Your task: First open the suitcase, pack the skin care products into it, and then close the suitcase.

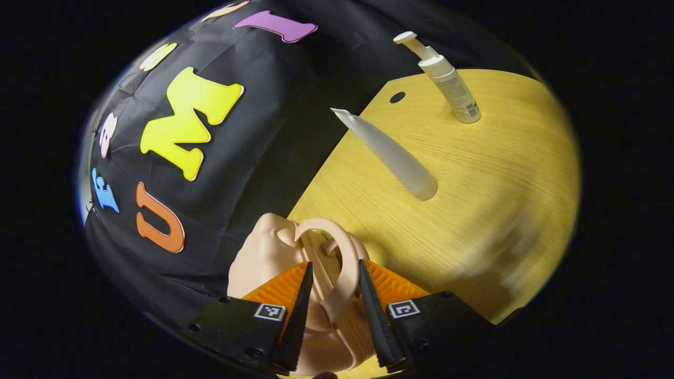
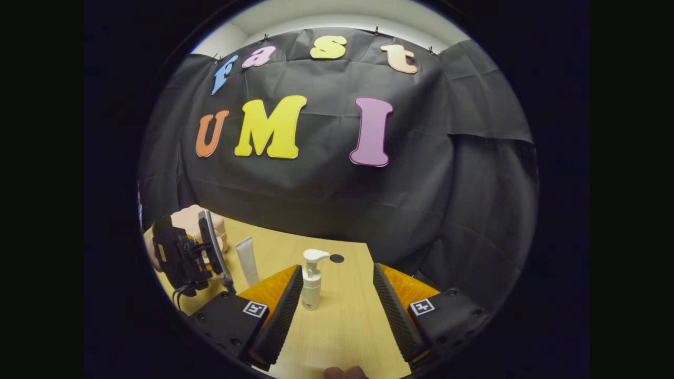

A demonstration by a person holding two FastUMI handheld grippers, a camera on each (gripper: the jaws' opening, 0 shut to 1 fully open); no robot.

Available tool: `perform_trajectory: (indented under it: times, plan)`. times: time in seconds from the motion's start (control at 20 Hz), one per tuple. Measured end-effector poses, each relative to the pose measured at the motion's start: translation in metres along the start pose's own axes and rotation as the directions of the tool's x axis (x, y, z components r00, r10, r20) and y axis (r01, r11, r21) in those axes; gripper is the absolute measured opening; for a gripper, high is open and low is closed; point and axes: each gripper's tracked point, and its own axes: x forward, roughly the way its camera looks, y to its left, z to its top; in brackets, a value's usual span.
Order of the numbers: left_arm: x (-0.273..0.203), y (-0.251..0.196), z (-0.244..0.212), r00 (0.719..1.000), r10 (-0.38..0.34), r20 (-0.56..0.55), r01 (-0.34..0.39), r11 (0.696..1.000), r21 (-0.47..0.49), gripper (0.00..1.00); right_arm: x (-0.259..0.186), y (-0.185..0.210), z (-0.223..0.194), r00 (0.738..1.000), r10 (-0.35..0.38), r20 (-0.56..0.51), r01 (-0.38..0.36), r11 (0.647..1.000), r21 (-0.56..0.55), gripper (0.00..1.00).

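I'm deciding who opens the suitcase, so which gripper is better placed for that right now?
Left. The left gripper already has its fingers on either side of the suitcase handle, while the right gripper hangs open over the table near the pump bottle.

A staged recording booth rather than a home: black cloth wall [image 2: 326, 195] hangs behind a pale wood-grain worktop [image 2: 342, 316], with a plain white room wall [image 2: 337, 21] showing above the cloth.

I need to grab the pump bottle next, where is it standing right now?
In the right gripper view the pump bottle stands upright on the wooden table, just ahead between the right gripper fingers, with the white tube to its left.
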Motion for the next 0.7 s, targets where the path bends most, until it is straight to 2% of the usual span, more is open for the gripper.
perform_trajectory:
  times: [0.15, 0.2, 0.4, 0.55, 0.7]
  plan:
    - [0.007, -0.007, -0.006, 0.999, -0.032, -0.04, 0.03, 0.999, -0.035, 0.36, 0.0, -0.003, -0.001, 1.0, -0.006, -0.008, 0.006, 1.0, 0.016, 0.79]
    - [0.007, -0.007, -0.004, 0.998, -0.033, -0.045, 0.031, 0.999, -0.036, 0.35, -0.001, -0.004, -0.001, 1.0, -0.009, -0.004, 0.01, 1.0, 0.013, 0.79]
    - [-0.001, 0.002, 0.008, 0.999, -0.045, -0.013, 0.043, 0.995, -0.09, 0.2, -0.003, -0.008, 0.003, 1.0, -0.026, 0.001, 0.026, 0.999, 0.024, 0.79]
    - [-0.016, 0.032, 0.019, 1.0, 0.001, 0.019, 0.002, 0.988, -0.154, 0.13, -0.007, -0.003, 0.008, 0.999, -0.038, 0.01, 0.037, 0.999, 0.035, 0.79]
    - [-0.037, 0.064, 0.024, 0.998, 0.027, 0.056, -0.012, 0.965, -0.262, 0.07, -0.011, 0.009, 0.017, 0.999, -0.035, 0.027, 0.034, 0.999, 0.036, 0.79]
